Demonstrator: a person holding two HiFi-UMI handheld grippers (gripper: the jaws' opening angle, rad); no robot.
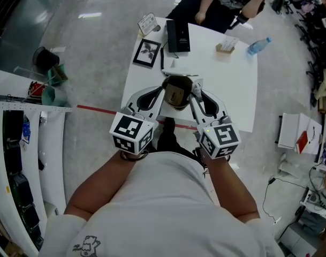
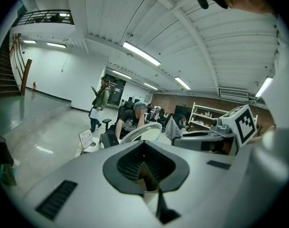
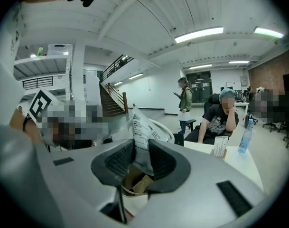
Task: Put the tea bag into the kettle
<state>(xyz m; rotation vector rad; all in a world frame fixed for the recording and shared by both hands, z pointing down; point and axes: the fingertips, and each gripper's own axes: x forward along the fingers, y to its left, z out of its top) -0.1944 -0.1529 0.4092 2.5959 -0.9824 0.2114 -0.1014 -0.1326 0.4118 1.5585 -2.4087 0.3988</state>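
The tea bag, a flat paper sachet that is tan on one face [image 1: 175, 96] and white with black print on the other [image 3: 140, 129], hangs over the near end of the big white rectangular table [image 1: 227, 90], pinched between my two grippers just above the kettle's mouth. At the table's far side a person in a dark printed T-shirt [image 1: 221, 4] sits leaning on it.

My right gripper [image 1: 195, 91], white with a marker cube at its back, comes in from the right. Its dark ribbed jaws [image 3: 135, 163] are clamped narrow on the sachet, whose printed end stands up out of them and leans a little left. My left gripper [image 1: 163, 90] comes in from the left, its tip close to the right one's. Its jaws [image 2: 145, 172] are drawn nearly together, with a thin tan edge caught between them that looks like the same sachet, though little of it shows.

The round kettle [image 1: 177, 80] stands on the table directly under both tips. Its pale arched handle curves up just beyond the jaws in both gripper views.

Further back on the table:
- a black rectangular box [image 1: 178, 35]
- a black-framed picture [image 1: 147, 52], lying flat to the left of the box
- a clear blue plastic bottle [image 1: 258, 46], lying on its side near the right edge
- a small white card sign [image 1: 148, 23] at the far left corner
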